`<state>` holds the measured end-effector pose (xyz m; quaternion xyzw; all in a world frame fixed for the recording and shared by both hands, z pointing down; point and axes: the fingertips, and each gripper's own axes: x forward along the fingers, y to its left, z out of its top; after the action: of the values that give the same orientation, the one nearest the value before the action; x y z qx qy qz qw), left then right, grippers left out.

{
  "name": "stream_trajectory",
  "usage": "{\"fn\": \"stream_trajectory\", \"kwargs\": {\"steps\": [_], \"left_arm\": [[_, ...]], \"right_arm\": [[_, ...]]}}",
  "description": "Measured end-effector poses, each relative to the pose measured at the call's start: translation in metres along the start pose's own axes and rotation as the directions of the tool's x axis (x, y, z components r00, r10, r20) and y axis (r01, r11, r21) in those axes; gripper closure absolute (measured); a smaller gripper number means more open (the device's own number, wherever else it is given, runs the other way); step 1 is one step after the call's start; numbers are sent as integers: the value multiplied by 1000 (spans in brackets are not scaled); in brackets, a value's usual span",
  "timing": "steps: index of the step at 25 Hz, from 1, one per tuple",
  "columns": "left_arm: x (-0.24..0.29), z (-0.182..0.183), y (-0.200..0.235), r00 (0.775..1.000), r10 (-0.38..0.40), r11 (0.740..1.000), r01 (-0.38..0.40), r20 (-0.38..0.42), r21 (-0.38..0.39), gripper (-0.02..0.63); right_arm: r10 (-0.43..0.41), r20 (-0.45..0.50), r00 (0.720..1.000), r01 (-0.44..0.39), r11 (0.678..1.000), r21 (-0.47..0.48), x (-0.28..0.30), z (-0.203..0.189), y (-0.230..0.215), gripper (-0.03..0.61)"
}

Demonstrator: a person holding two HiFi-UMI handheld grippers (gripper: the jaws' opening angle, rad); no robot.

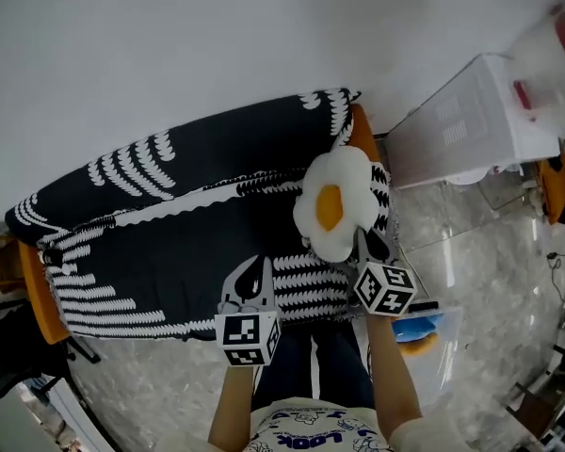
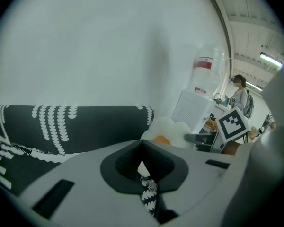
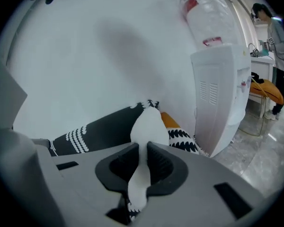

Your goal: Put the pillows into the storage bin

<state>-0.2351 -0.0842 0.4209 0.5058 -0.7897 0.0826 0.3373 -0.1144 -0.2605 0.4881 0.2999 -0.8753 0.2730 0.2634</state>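
Sofa (image 1: 169, 172) against white wall. Right gripper (image 1: 369, 245) clamped on egg pillow (image 1: 334, 205) edge; left gripper (image 1: 251, 273) closed, idle. Thin pinch: lift slowly, support underneath.

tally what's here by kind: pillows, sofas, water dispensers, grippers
fried-egg pillow: 1
sofa: 1
water dispenser: 1
grippers: 2, left gripper and right gripper
total: 5
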Motion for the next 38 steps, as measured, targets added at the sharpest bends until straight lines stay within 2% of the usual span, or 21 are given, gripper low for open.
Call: {"fn": "stream_trajectory", "kwargs": {"steps": [4,9,13,16,18,22,28,33,38], "left_arm": [[-6,22,-18,997,-68,997,67,24,31,601],[1,50,-77,978,-204,974,199,39,108,601],[4,57,-144,947,-320,933,312,18,182,601],[3,48,-201,916,-402,890,395,-17,230,601],[-1,36,-241,890,-453,853,448,-46,266,601],[-15,5,-314,836,-537,773,542,-113,331,601],[-56,-53,-426,773,-605,677,626,-193,386,601],[-102,-109,-515,720,-642,597,685,-263,419,601],[-130,-166,-587,675,-660,521,727,-328,448,601]], "right_arm": [[-23,81,996,22,1000,17,-49,30,8,525],[-126,212,969,99,987,130,-129,58,-25,526],[-236,267,934,181,960,213,-196,60,-69,528],[-333,307,892,250,927,278,-249,54,-110,530],[-402,328,855,294,896,332,-286,43,-138,531],[-543,331,771,382,812,442,-361,1,-190,531],[-678,280,680,461,692,555,-479,-73,-265,532],[-759,214,615,498,585,641,-573,-149,-313,532],[-806,152,572,525,502,687,-639,-219,-357,534]]}}
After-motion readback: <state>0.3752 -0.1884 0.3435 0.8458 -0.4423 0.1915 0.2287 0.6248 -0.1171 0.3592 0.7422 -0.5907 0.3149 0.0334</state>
